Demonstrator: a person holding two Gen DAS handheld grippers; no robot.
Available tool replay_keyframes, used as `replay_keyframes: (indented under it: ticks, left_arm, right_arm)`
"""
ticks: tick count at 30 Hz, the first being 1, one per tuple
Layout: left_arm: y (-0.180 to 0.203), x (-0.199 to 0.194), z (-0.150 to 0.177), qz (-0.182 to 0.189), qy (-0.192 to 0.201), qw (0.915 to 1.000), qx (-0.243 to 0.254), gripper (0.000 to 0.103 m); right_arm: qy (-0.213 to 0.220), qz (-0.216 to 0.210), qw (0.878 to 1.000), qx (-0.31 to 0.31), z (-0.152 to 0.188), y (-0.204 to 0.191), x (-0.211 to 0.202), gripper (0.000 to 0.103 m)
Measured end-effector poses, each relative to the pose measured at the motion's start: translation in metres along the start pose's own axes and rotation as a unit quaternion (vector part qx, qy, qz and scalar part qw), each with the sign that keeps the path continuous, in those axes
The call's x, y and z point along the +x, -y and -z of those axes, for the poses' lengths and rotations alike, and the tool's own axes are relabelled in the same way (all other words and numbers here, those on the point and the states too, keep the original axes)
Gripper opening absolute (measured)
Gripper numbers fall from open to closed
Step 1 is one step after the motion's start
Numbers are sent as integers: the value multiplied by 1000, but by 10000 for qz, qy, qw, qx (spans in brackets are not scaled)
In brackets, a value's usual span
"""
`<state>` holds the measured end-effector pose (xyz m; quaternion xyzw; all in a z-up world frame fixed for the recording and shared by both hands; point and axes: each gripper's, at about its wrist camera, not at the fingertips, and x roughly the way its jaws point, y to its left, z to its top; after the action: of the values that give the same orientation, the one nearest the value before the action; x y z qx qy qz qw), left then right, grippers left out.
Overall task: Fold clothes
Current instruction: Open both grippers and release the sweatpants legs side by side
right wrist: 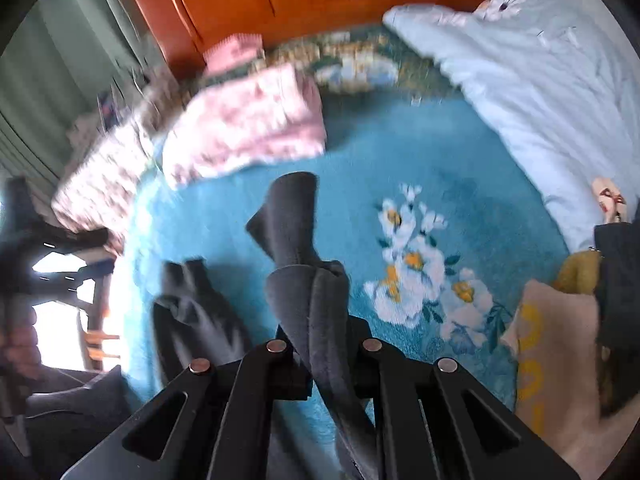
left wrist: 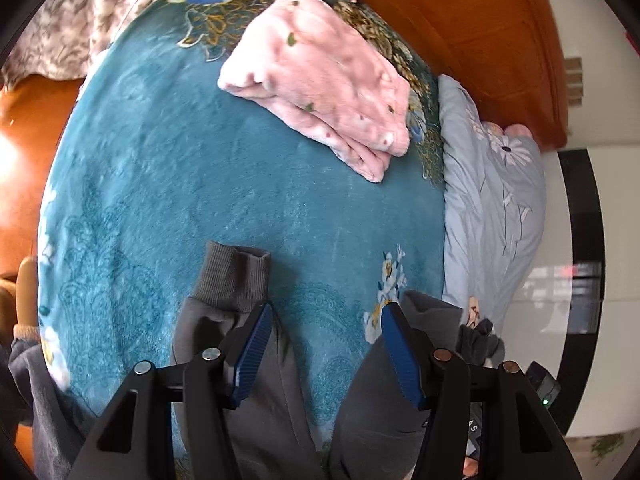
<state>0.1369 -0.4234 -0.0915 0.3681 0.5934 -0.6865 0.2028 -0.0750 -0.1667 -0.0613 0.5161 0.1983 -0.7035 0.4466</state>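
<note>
Right hand-held gripper (right wrist: 320,304) is clamped on grey trousers (right wrist: 296,216) lying near on the bed (left wrist: 240,200); left hand-held gripper (left wrist: 326,344) gapes. Advise gripping a cuff (left wrist: 234,276), pulling taut

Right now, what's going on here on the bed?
A person is folding dark grey sweatpants on the teal floral plush blanket. The right tool is shut on a bunched grey leg, lifting it off the blanket. The left tool is open, hovering between the two legs near the ribbed cuff, gripping nothing. A folded pink fleece garment already lies farther back.
</note>
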Motion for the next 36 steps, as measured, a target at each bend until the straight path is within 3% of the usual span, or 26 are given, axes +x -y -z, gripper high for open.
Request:
replay_keyframes:
  ticks: [5, 7, 13, 20, 22, 26, 36]
  left_arm:
    - [4, 0, -4, 125, -93, 9999, -38, 61]
    - [7, 3, -5, 185, -136, 9997, -30, 61]
    - [4, 15, -7, 96, -357, 9992, -169, 61]
    - [6, 19, -8, 60, -396, 9991, -143, 61]
    - [7, 24, -7, 47, -468, 9988, -115, 61]
    - [3, 33, -4, -100, -581, 9982, -122, 61]
    - [-9, 34, 2, -461, -428, 9980, 43, 62]
  right_arm:
    - [51, -786, 9965, -291, -16, -12, 1, 8]
    - [90, -855, 9953, -450, -19, -16, 3, 8]
    - [-645, 237, 9960, -574, -31, -12, 86, 8]
    - [-735, 1713, 9821, -279, -42, 20, 126, 11]
    - [-673, 1834, 9805, -227, -41, 25, 127, 15]
    - [-462, 1997, 9784, -271, -40, 28, 117, 52]
    - [84, 2067, 9784, 18, -29, 32, 59, 62]
